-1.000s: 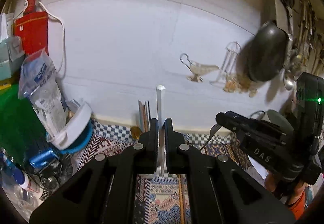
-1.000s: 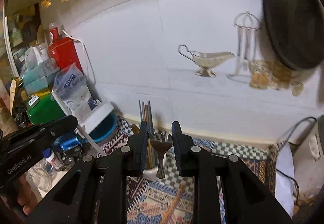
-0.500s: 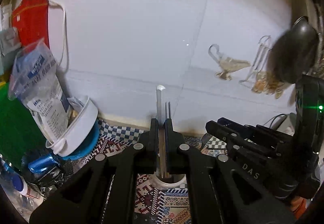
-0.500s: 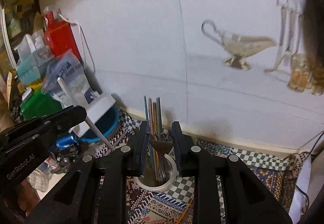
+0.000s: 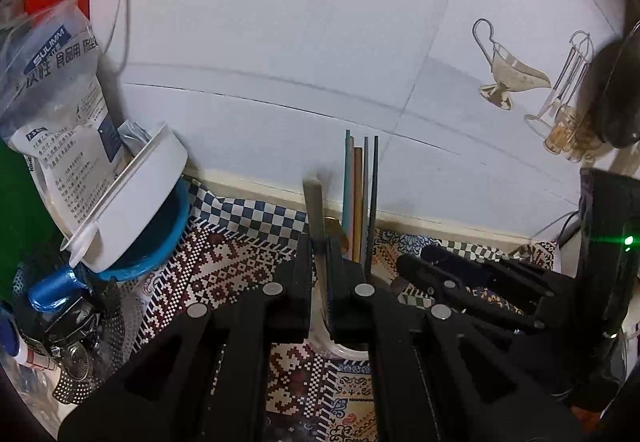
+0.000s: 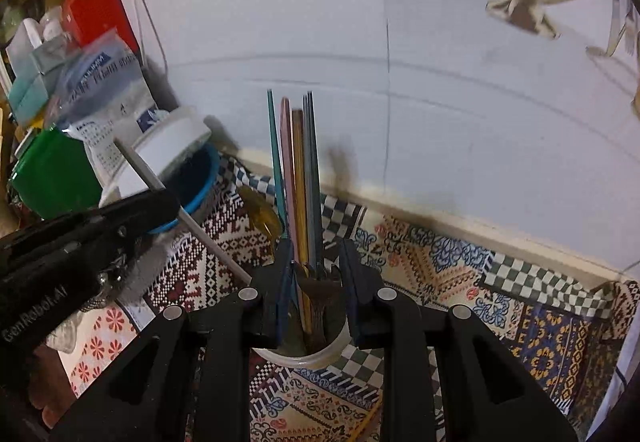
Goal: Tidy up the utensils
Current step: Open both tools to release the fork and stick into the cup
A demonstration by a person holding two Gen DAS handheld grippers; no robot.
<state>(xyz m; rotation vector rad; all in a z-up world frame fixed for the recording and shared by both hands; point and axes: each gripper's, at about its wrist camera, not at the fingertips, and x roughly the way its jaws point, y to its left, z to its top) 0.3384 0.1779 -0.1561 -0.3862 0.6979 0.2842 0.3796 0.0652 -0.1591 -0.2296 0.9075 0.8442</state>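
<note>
A white utensil cup (image 6: 320, 352) stands on the patterned cloth near the wall, holding several coloured chopsticks (image 6: 298, 170) and a gold spoon (image 6: 262, 216). My right gripper (image 6: 316, 266) sits right over the cup, its jaws parted around a metal fork (image 6: 318, 296) whose head is down in the cup. My left gripper (image 5: 319, 254) is shut on a white stick-like utensil handle (image 5: 314, 208), held just over the cup (image 5: 344, 350). That handle also shows in the right wrist view (image 6: 176, 210), slanting toward the cup.
A white lidded container in a blue bowl (image 5: 132, 210), a plastic bag (image 5: 56, 82), a red box (image 6: 98, 10) and a green tub (image 6: 52, 174) crowd the left. A white tiled wall stands close behind. A dark pan (image 5: 616, 94) hangs at right.
Both grippers have moved forward and down to the cup. The fork has gone down into the cup and the right jaws have parted wider. The left still holds the white handle.
</note>
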